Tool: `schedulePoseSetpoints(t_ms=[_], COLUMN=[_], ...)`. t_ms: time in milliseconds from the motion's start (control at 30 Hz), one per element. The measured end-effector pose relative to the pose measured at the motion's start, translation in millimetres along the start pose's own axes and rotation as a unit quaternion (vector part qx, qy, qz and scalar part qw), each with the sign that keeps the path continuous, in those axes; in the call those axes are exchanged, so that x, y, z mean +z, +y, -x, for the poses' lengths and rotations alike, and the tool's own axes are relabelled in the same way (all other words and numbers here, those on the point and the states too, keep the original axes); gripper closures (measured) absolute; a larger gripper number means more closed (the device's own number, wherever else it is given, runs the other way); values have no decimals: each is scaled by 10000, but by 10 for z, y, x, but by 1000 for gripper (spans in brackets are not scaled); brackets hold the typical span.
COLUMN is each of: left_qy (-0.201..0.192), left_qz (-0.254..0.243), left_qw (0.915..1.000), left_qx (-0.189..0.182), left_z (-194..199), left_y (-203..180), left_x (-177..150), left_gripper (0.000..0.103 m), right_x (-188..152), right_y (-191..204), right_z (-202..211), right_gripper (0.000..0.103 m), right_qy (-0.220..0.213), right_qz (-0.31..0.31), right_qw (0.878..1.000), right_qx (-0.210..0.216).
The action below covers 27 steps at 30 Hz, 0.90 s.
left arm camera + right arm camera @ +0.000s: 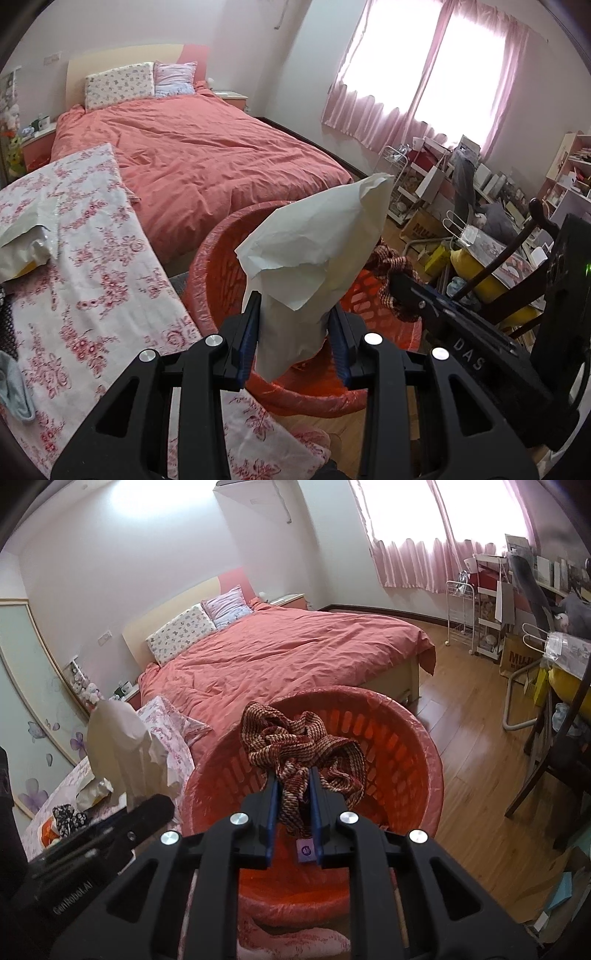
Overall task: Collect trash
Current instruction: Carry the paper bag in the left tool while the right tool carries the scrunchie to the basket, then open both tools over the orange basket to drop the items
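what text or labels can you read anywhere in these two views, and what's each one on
"DAS": on the right gripper body, left wrist view.
"GenRobot.AI": on the left gripper body, right wrist view.
"MUJ", cut off: on the cardboard box on the floor.
Purple tag on the woven cloth: too small to read.
Shelf items by the window: blurred.

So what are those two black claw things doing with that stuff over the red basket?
A person is tidying up with a grabber in each hand. The left gripper pinches a crumpled white paper, holding it above the red basket. The right gripper is clamped on a red-and-cream woven cloth, also over the basket's opening. The basket stands on the floor beside a floral-covered table. Both pieces are gripped, not dropped in yet.
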State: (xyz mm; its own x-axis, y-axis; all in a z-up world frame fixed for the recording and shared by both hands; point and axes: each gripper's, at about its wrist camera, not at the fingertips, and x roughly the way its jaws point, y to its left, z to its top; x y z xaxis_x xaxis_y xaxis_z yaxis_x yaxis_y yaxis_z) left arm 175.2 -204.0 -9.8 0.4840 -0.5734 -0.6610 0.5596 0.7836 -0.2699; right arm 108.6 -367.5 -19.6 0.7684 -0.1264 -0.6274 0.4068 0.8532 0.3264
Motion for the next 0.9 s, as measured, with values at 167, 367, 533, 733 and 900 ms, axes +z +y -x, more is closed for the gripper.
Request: schedulePoseSetpoints(t_ms=[167,367,533,733,900], left_qy=[186,360,304,145,11], left_qz=[144,241,184,142,234], left_qw=[9997,9991,9991,9982,9958], left_qx=[-21,17,234,565,884], left_z=[-137,-244,-143,87,359], left_y=[41,74,99,252,483], left_x=[5,-3,-40,-78,-147], left_gripper=[58,45,40,38,38], right_x=[66,78,47,14,-37], right_y=[-109,-191,-201,-92,169], right_z=[-81,-87,-34,49,148], right_gripper=[75,73,63,57,57], right_qy=[4,-6,-71,-139,-174], right_qz=[-212,-329,-243,-74,205], right_qw=[9997,9995,9995,9995,9995], right_qx=[75,-14,-186,-267,-175])
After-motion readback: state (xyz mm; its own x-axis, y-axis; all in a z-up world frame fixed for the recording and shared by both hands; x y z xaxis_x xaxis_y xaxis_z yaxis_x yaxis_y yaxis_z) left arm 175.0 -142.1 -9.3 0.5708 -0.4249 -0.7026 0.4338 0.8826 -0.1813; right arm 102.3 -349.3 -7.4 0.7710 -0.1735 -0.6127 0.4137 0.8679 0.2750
